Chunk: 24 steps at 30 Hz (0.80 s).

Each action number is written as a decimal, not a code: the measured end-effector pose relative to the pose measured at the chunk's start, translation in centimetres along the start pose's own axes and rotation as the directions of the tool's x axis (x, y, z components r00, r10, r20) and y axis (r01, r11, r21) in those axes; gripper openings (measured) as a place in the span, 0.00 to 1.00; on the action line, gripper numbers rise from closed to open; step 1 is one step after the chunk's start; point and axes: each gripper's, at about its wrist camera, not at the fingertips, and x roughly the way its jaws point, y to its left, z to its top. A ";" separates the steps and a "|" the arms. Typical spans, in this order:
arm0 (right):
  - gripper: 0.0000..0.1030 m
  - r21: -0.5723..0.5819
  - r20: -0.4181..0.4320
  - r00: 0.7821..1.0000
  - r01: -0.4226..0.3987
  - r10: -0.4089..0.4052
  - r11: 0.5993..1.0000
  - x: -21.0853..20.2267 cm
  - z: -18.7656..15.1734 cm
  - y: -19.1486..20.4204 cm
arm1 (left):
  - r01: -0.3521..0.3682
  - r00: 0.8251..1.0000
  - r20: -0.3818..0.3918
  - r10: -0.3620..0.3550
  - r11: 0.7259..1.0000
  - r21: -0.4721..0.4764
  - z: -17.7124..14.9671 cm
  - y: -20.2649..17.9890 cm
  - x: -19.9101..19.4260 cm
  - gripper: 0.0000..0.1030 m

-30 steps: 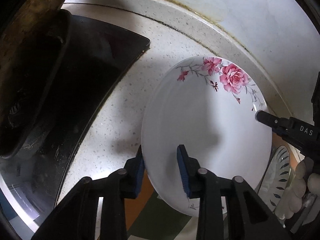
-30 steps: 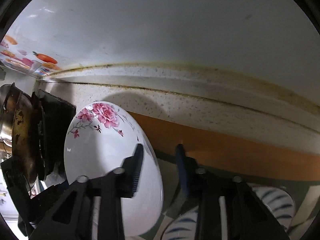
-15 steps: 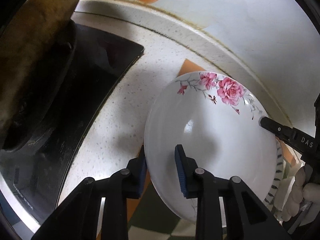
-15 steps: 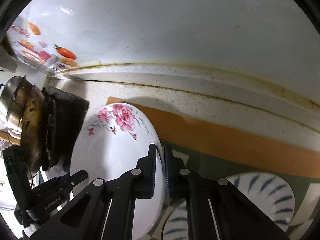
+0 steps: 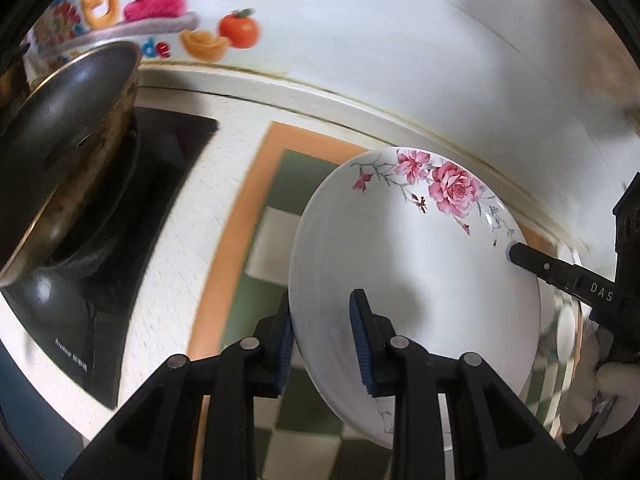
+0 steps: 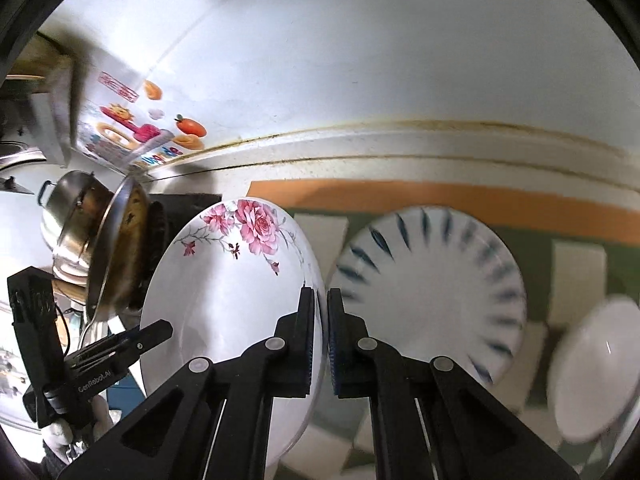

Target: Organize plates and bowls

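Observation:
A white plate with pink roses (image 5: 420,264) is held tilted in the air above the checked mat (image 5: 280,184). My left gripper (image 5: 322,340) is shut on its near rim, one finger on each face. My right gripper (image 6: 322,328) is shut on the opposite rim of the rose plate (image 6: 228,280). A white plate with blue strokes (image 6: 432,288) lies on the mat to the right of it. A plain white dish (image 6: 596,372) lies further right, blurred.
A black stove (image 5: 120,216) with a dark pan (image 5: 68,136) on it stands to the left. A steel pot (image 6: 72,216) sits behind the pan. The white wall and counter ledge (image 6: 400,148) run along the back.
The rose plate has been lifted higher off the counter by both grippers. The right gripper closed on its rim a second ago. More of the mat and the blue-stroked plate now show.

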 end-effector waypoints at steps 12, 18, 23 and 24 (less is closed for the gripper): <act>0.08 0.142 0.021 1.000 0.013 -0.016 0.990 -8.9 -13.0 -7.3 | 0.059 0.995 -0.083 -0.046 0.985 0.164 -7.2 -7.0 0.1 0.23; 0.08 0.230 -0.006 1.000 0.025 -0.024 0.973 -9.6 -18.8 -11.4 | 0.057 0.987 -0.160 -0.020 0.972 0.229 -10.8 -10.0 2.7 0.24; 0.08 0.276 -0.048 0.999 0.038 -0.025 0.960 -9.1 -22.7 -14.5 | 0.033 0.979 -0.201 0.022 0.963 0.268 -13.6 -11.8 5.0 0.24; 0.08 0.282 -0.053 0.998 0.040 -0.026 0.958 -9.0 -23.0 -14.8 | 0.032 0.976 -0.215 0.026 0.964 0.263 -13.9 -11.8 5.4 0.24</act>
